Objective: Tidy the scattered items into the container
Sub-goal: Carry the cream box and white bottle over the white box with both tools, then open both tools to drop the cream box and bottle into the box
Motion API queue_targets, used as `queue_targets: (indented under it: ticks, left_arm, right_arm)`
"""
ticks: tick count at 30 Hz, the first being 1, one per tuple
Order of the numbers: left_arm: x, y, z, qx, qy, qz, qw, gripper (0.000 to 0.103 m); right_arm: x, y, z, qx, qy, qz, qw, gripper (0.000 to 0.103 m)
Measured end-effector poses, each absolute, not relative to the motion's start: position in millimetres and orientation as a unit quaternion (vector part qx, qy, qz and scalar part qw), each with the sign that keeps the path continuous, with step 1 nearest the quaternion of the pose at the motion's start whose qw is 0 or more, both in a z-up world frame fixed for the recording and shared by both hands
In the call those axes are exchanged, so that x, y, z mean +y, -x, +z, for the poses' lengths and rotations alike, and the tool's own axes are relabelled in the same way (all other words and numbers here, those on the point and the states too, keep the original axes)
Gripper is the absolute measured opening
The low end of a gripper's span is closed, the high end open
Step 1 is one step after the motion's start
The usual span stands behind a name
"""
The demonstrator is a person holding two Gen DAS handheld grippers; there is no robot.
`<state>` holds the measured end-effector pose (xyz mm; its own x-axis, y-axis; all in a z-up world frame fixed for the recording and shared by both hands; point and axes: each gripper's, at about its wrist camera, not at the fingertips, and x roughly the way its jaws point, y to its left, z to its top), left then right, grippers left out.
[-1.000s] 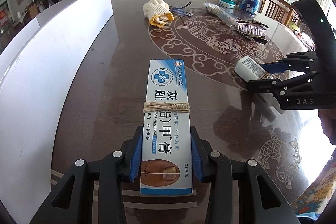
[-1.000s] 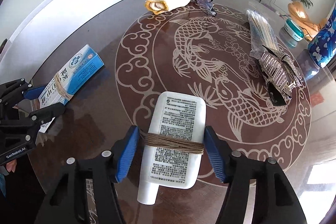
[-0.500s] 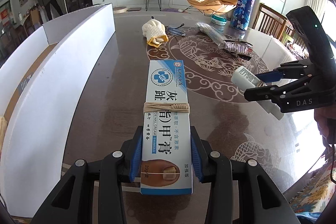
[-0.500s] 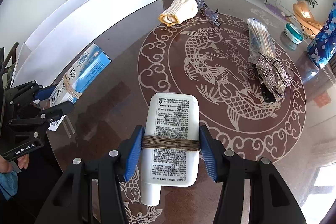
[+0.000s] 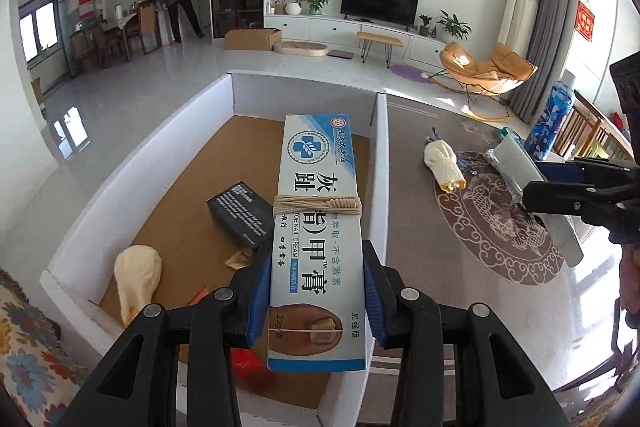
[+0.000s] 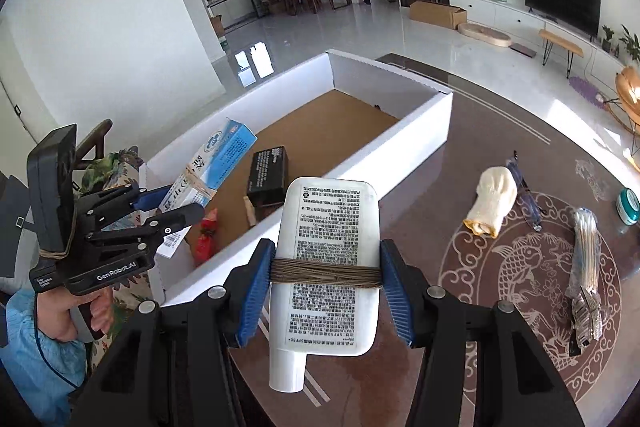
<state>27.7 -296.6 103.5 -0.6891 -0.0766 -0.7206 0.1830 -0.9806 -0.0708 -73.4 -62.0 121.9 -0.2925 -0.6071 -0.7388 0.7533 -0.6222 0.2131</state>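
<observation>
My left gripper (image 5: 316, 301) is shut on a blue-and-white nail cream box (image 5: 318, 211) bound with a rubber band, held above the near end of the white cardboard container (image 5: 382, 163). It also shows in the right wrist view (image 6: 168, 209) with the box (image 6: 216, 159). My right gripper (image 6: 326, 293) is shut on a white tube (image 6: 326, 259) wrapped with twine, held above the table beside the container's right wall (image 6: 400, 151). In the left wrist view the right gripper (image 5: 560, 183) holds the tube (image 5: 520, 167).
In the container lie a black box (image 5: 240, 213), a cream glove (image 5: 138, 275) and a red packet (image 6: 206, 237). On the dark table (image 6: 440, 195) lie another glove (image 6: 494, 199), glasses (image 6: 526, 199), a cotton swab pack (image 6: 586, 239), a silver clip (image 6: 586, 315) and a teal jar (image 6: 628, 207).
Both grippers have risen and swung left with their loads. The nail cream box is now over the container's inside; the tube has come close to the container's right wall.
</observation>
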Motion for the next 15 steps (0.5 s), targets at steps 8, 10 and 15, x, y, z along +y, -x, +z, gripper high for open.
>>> queue_targets:
  ticks: [8, 10, 15]
  left_arm:
    - [-386.3, -26.1, 64.8, 0.117, -0.421, -0.889, 0.141, 0.041]
    - [-393.2, -25.1, 51.6, 0.125, -0.429, -0.883, 0.143, 0.041]
    - [-394.5, -23.7, 29.8, 0.12, -0.444, -0.877, 0.138, 0.041]
  right_arm:
    - [-208.8, 23.6, 107.2, 0.146, -0.387, -0.767, 0.491, 0.054]
    - [-230.5, 18.9, 89.6, 0.156, -0.392, -0.762, 0.492, 0.054]
    - [-259.0, 15.3, 50.6, 0.174, -0.41, -0.751, 0.487, 0.054]
